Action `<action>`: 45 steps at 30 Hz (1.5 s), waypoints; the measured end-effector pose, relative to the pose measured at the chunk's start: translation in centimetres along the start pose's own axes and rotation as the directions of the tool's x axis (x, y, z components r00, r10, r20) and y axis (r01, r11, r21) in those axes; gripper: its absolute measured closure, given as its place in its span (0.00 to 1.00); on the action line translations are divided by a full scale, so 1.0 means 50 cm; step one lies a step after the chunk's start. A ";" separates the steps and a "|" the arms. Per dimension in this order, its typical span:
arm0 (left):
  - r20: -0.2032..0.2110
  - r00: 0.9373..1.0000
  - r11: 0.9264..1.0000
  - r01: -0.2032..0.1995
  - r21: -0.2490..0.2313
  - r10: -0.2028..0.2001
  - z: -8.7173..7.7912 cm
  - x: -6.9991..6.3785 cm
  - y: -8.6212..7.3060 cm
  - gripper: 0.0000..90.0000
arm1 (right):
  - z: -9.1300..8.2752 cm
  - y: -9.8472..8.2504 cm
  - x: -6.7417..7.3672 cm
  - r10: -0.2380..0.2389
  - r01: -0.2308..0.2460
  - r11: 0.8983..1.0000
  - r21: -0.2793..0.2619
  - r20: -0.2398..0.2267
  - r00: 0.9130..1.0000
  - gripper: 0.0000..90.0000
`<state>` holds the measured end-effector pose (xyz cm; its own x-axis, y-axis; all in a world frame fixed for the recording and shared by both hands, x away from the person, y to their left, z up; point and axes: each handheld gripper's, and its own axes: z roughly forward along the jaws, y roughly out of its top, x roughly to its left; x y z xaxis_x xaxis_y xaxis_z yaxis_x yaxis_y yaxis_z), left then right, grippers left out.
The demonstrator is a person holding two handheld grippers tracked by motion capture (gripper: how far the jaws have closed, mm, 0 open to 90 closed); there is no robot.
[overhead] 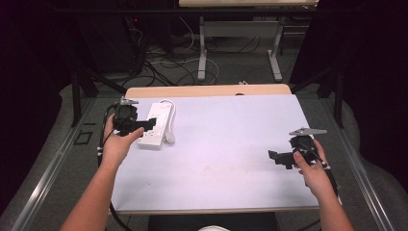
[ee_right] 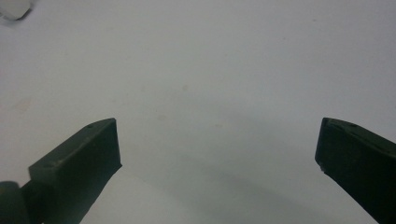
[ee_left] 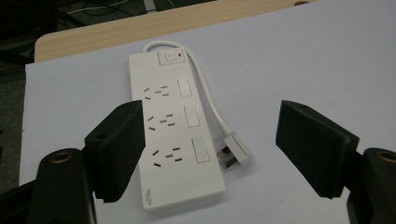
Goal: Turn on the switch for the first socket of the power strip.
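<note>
Near the counter's (overhead: 216, 144) far left corner, seen from the high view, a white power strip (overhead: 155, 126) lies flat, its long side running away from the person. Its short cable loops round the far end and comes back along the strip's right side to a plug (overhead: 169, 139) resting on the counter beside it. The left gripper (overhead: 144, 124), held in the person's left hand (overhead: 115, 144), hovers just over the strip's left edge. The right gripper (overhead: 273, 155) sits in the right hand (overhead: 312, 168) near the counter's right edge, well apart from the strip.

Looking along the left gripper (ee_left: 210, 154), its black fingers (ee_left: 119, 149) stand wide open, empty. The power strip (ee_left: 175, 135) lies between and below them, showing three socket groups, three rocker switches and a main switch at the far end. The plug (ee_left: 233, 151) lies touching or just beside the strip's right side.

Looking along the right gripper (ee_right: 215, 163), its fingers (ee_right: 84, 163) are spread wide over bare pale counter, holding nothing.

The strip looks rigid, light and smooth-sided, likely slippery. Gripping across its narrow width near the middle seems safest; the limp cable would trail.
</note>
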<state>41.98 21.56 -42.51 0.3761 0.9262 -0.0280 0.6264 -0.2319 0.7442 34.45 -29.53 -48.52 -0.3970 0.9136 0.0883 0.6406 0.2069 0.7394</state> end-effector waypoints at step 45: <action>0.003 0.995 0.995 0.098 0.015 -0.098 0.123 0.014 0.125 0.63 | 0.017 -0.010 -0.002 0.004 -0.004 1.000 0.027 0.004 1.000 0.00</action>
<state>50.34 18.92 -41.98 0.3149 0.9435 -0.1031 0.6707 -0.1443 0.7275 34.71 -29.43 -49.48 -0.3919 0.9157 0.0884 0.6598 0.2128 0.7206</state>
